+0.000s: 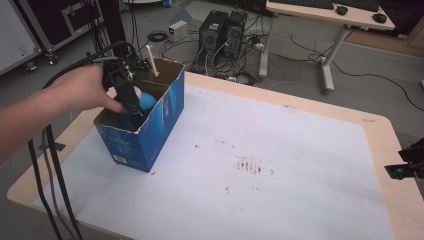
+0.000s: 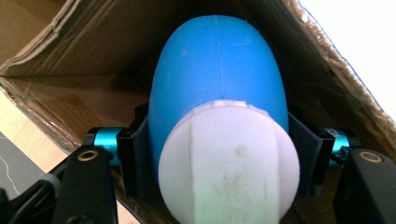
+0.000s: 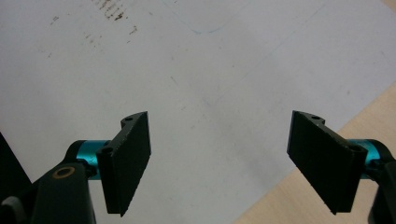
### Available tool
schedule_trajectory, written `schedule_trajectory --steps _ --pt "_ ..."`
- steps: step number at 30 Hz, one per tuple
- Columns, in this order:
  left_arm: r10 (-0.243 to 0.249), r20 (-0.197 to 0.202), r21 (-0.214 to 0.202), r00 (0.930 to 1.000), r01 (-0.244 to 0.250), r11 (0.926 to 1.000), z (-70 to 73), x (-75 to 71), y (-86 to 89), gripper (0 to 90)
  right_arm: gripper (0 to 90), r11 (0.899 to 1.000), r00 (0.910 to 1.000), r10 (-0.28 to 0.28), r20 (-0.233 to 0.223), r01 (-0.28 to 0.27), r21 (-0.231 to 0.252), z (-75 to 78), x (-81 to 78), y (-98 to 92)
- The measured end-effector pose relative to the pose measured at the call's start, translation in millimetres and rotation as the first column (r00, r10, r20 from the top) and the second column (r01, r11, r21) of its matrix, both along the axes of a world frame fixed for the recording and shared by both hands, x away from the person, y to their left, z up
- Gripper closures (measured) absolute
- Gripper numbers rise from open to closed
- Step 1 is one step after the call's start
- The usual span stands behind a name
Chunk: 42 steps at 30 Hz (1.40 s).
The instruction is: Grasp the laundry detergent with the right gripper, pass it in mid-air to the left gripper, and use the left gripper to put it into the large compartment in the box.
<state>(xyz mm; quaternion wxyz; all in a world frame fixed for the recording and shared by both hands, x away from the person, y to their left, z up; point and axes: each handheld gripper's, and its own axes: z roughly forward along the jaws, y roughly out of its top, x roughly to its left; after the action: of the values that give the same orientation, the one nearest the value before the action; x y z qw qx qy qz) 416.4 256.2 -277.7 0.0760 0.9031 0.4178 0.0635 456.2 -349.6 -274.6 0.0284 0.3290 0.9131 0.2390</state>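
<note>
The left gripper [image 1: 131, 107] reaches down into the open blue cardboard box [image 1: 155, 130] at the far left of the counter [image 1: 375, 135]. Its fingers [image 2: 135, 158] are pressed on both sides of a blue egg-shaped object with a white end [image 2: 219, 93], inside the box. The right gripper [image 3: 219, 161] hangs over the white sheet [image 3: 196, 93] at the right edge of the counter, its fingers wide apart and holding nothing.

Light wood counter [image 1: 385, 131] with rounded corners, white sheet [image 1: 280, 150] covering most of its top, brown specks near the sheet's middle, open blue cardboard box [image 1: 150, 130] standing on the sheet toward the far left corner
</note>
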Motion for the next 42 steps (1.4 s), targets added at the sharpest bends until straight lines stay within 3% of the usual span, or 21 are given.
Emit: schedule_trajectory --steps 12,18,26,28,29,34,38,42 --pt "-0.002 -0.009 0.006 1.0000 0.002 1.0000 -0.5 0.0 -1.6 32.5 21.3 1.000 0.9998 0.005 0.018 -0.005 0.007 2.7 -4.2 -0.8" --pt "-0.035 -0.011 0.043 0.9993 0.035 0.9984 0.2 -1.2 -5.5 25.3 21.3 1.000 0.9999 0.005 0.016 -0.005 0.003 3.4 -6.4 -0.2" --pt "-0.066 -0.010 0.029 0.9978 0.066 0.9974 9.3 -1.9 -4.8 20.4 21.3 1.000 0.9997 0.006 0.023 -0.006 0.004 4.9 -9.3 -0.9" --pt "-0.077 -0.004 0.031 0.9970 0.077 0.9965 13.5 -2.3 -4.7 20.2 21.3 1.000 0.9997 0.006 0.024 -0.007 0.005 5.2 -9.7 -1.3" --pt "-0.088 0.016 0.031 0.9960 0.088 0.9957 24.0 -3.8 -5.3 18.6 21.3 1.000 0.9996 0.005 0.028 -0.005 0.009 6.0 -11.1 -2.5" --pt "-0.106 0.053 0.029 0.9930 0.104 0.9941 43.4 -6.2 -8.6 18.6 21.2 1.000 0.9993 0.007 0.036 -0.007 0.014 7.2 -13.2 -2.8" --pt "-0.144 0.084 0.041 0.9861 0.141 0.9892 64.8 -9.1 -17.5 18.6 21.2 1.000 0.9989 0.010 0.045 -0.011 0.016 8.0 -16.5 -0.9" --pt "-0.188 0.121 0.023 0.9746 0.187 0.9821 83.8 -11.3 -34.9 18.6 21.2 1.000 0.9984 0.018 0.054 -0.019 0.020 8.6 -20.2 2.0"
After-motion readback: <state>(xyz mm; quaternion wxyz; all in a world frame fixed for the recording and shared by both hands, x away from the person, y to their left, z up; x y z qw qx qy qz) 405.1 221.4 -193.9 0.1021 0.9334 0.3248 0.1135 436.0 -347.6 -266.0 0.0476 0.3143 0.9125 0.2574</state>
